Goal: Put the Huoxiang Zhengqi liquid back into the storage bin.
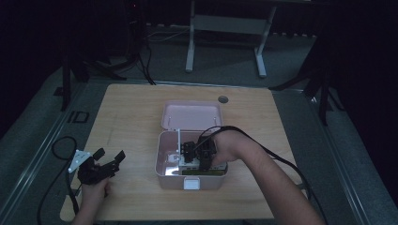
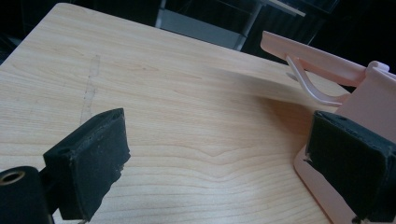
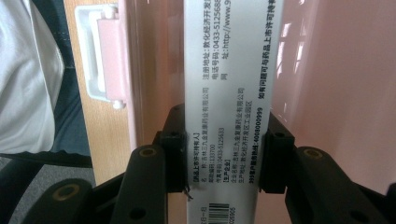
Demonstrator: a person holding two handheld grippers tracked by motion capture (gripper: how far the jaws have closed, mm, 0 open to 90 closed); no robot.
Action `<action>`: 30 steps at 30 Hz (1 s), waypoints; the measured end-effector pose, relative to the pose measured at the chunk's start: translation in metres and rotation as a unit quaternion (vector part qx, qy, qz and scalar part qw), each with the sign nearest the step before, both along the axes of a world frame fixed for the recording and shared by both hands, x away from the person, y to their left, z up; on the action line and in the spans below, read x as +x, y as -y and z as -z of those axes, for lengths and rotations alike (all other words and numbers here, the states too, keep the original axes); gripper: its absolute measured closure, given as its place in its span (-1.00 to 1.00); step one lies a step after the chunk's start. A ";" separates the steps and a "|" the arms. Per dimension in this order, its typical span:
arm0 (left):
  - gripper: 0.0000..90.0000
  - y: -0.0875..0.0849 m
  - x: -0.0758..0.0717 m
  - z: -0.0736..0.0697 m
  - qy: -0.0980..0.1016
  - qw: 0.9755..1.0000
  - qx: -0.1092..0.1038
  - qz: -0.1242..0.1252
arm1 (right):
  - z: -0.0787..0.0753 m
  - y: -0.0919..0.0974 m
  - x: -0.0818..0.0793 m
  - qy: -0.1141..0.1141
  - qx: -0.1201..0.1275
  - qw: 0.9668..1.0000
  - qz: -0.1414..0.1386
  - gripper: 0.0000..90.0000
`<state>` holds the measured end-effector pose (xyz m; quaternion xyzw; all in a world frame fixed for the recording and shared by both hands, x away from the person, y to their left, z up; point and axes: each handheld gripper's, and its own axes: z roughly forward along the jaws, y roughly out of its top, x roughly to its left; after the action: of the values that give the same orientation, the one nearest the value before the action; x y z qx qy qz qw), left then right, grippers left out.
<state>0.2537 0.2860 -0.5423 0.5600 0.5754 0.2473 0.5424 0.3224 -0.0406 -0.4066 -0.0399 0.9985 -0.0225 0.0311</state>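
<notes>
Pale pink plastic forms the open storage box at the centre of the light wooden table; its hinged lid lies folded back flat behind it, and a white latch sits on the near wall.

Right gripper: I have it lowered into the box interior. In the right gripper view its two black jaws are clamped on the narrow sides of a long white cardboard medicine carton with black printed text and a barcode. The carton stands on edge between the pads, inside the pink walls of the box, close to the wall that carries the latch. In the high view, the carton sits in the near half of the box, above a green strip that I cannot identify.

Left gripper: I hold it above the table surface to the left of the box, apart from it. Its jaws stand wide, with bare wood between the pads and the corner of the box just behind the right-hand pad.
</notes>
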 end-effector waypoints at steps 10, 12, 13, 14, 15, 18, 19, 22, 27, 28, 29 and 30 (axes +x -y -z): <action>-0.86 0.000 0.000 0.000 0.000 1.000 0.000 0.001 | 0.016 0.002 0.002 0.000 0.003 1.000 0.004 0.37; -0.86 0.000 0.000 0.000 0.000 1.000 0.001 0.001 | 0.019 0.003 0.003 -0.001 0.004 1.000 0.004 0.37; -0.86 0.000 0.000 0.000 0.000 1.000 0.001 0.001 | 0.020 0.003 0.003 -0.001 0.003 1.000 0.006 0.37; -0.86 0.000 0.000 0.000 0.000 1.000 0.001 0.000 | 0.021 0.004 0.004 0.001 0.002 1.000 0.004 0.37; -0.86 0.000 0.000 0.000 0.000 1.000 0.000 0.000 | 0.022 0.004 0.004 0.000 0.004 1.000 0.007 0.37; -0.86 0.000 -0.001 0.000 0.000 1.000 0.000 0.000 | 0.024 0.005 0.005 -0.001 0.007 1.000 0.009 0.37; -0.86 0.000 -0.001 0.000 0.000 1.000 0.001 0.000 | 0.025 0.005 0.005 -0.001 0.006 1.000 0.010 0.37; -0.86 0.000 -0.001 0.000 0.001 1.000 0.001 0.000 | 0.031 0.004 0.006 0.000 0.007 1.000 0.008 0.37; -0.86 -0.001 -0.001 0.000 0.000 1.000 0.002 -0.001 | 0.037 0.003 0.008 -0.002 0.003 1.000 0.010 0.37; -0.86 -0.001 0.000 0.000 0.000 1.000 0.001 0.000 | 0.038 0.003 0.008 -0.002 0.002 1.000 0.007 0.37; -0.86 -0.001 -0.001 0.000 0.001 1.000 0.001 0.000 | 0.039 0.003 0.009 -0.002 0.000 1.000 0.009 0.37; -0.86 -0.001 -0.001 0.000 0.001 1.000 0.002 0.000 | 0.040 0.002 0.009 -0.002 -0.002 1.000 0.008 0.37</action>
<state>0.2530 0.2867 -0.5419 0.5608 0.5746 0.2488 0.5417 0.3313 -0.0427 -0.4471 -0.0315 0.9988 -0.0246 0.0288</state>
